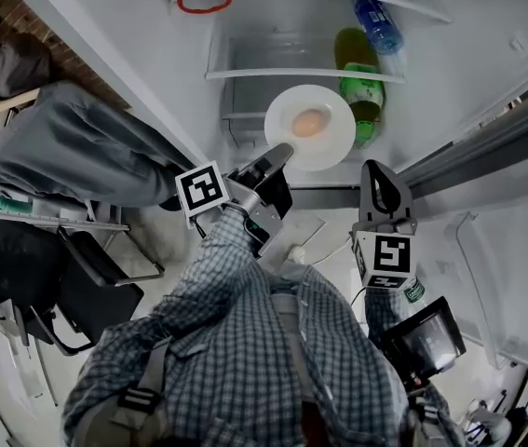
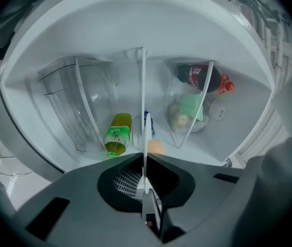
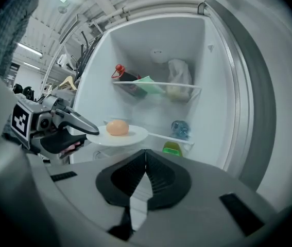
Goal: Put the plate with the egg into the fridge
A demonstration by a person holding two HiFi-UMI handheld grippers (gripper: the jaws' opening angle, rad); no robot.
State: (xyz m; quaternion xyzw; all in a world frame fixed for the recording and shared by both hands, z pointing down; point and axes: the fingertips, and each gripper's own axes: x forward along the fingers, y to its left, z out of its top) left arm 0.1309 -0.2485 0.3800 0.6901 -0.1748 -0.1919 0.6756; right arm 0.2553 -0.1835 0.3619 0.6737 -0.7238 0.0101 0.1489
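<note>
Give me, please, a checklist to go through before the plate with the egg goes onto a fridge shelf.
1. Left gripper shut on the rim of the plate: ok.
2. Egg lies near the plate's middle: ok.
3. Plate level: ok, it looks level in the right gripper view.
4. Fridge open: ok.
5. Free room on the shelf beside the green bottle: cannot tell.
6. Right gripper shut, empty, apart from the plate: ok.
</note>
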